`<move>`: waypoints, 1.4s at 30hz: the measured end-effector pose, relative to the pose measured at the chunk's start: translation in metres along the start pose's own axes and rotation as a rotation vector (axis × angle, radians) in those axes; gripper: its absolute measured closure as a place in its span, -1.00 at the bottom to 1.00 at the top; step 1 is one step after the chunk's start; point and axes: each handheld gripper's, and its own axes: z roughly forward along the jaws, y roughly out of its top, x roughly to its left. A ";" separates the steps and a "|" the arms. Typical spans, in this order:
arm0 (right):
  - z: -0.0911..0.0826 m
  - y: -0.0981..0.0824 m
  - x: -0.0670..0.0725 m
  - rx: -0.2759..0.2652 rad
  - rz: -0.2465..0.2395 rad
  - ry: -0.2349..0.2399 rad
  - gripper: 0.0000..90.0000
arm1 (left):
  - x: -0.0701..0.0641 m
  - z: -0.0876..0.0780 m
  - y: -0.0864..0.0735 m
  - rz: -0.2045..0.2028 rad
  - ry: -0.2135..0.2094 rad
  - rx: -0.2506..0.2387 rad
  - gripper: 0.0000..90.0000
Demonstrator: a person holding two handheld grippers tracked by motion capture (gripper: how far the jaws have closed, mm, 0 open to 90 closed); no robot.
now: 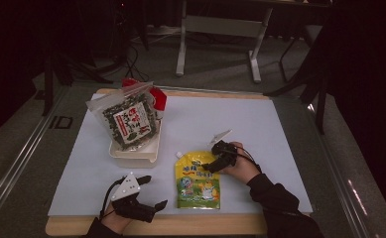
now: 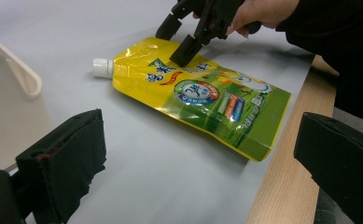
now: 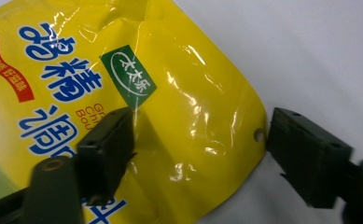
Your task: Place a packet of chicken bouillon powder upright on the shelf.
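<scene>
A yellow and green spouted pouch [image 1: 196, 183] lies flat on the white table sheet near the front edge, its white cap [image 2: 102, 67] pointing away from the person. My right gripper [image 1: 209, 157] is at the pouch's upper right corner. In the right gripper view, the right gripper [image 3: 200, 144] is open: one jaw rests over the printed face of the pouch [image 3: 193, 93], the other stands on the sheet just beyond its edge. My left gripper [image 1: 152, 192] sits open left of the pouch with nothing between its jaws. In the left gripper view, the pouch [image 2: 202, 93] lies ahead of the left gripper [image 2: 200, 172].
A white tray [image 1: 133, 153] stands at the middle left. A clear bag of dark dried food [image 1: 131, 119] and a red packet [image 1: 158, 96] lean in it. Its wall [image 2: 11, 93] is close to my left gripper. The table's wooden front edge [image 1: 180, 223] runs just behind the pouch.
</scene>
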 end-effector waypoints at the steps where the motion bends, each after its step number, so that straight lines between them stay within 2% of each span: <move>1: -0.001 0.001 0.001 0.003 0.004 -0.002 -0.23 | 0.000 0.000 0.000 -0.001 -0.001 0.000 -0.93; 6: -0.004 0.004 0.006 0.013 -0.002 0.006 0.27 | 0.000 0.001 0.000 0.002 -0.005 0.002 -0.93; 9: -0.005 0.005 0.008 0.014 -0.005 0.028 0.58 | -0.001 0.002 0.000 0.005 -0.006 0.006 -0.93; 10: -0.005 0.005 0.008 0.016 0.001 0.041 0.75 | -0.001 0.002 0.000 0.004 -0.007 0.006 -0.93; 11: -0.005 0.005 0.009 0.020 0.002 0.061 0.83 | -0.001 0.002 0.000 0.003 -0.008 0.004 -0.93; 14: -0.005 0.006 0.014 0.024 -0.028 0.047 0.95 | -0.001 0.002 0.001 0.004 -0.007 0.003 -0.93; 23: -0.023 0.011 0.016 -0.023 -0.058 0.043 0.96 | 0.001 0.003 0.001 -0.002 -0.019 -0.011 -0.93; 28: -0.037 0.012 0.019 -0.062 -0.073 0.038 0.97 | 0.001 0.003 0.003 0.022 -0.025 -0.028 -0.92; 32: -0.044 0.012 0.020 -0.076 -0.082 0.036 0.97 | 0.002 0.003 0.004 0.022 -0.024 -0.041 -0.92; 33: -0.053 0.013 0.023 -0.096 -0.092 0.035 0.97 | 0.002 0.003 0.005 0.015 -0.026 -0.047 -0.92; 38: -0.067 0.015 0.029 -0.142 -0.108 0.035 0.97 | 0.003 0.003 0.005 0.003 -0.039 -0.042 -0.91; 40: -0.077 0.018 0.035 -0.167 -0.127 0.041 0.97 | 0.002 0.004 0.006 -0.001 -0.046 -0.024 -0.91; 42: -0.080 0.019 0.036 -0.175 -0.127 0.046 0.97 | 0.001 0.004 0.007 -0.003 -0.047 -0.008 -0.91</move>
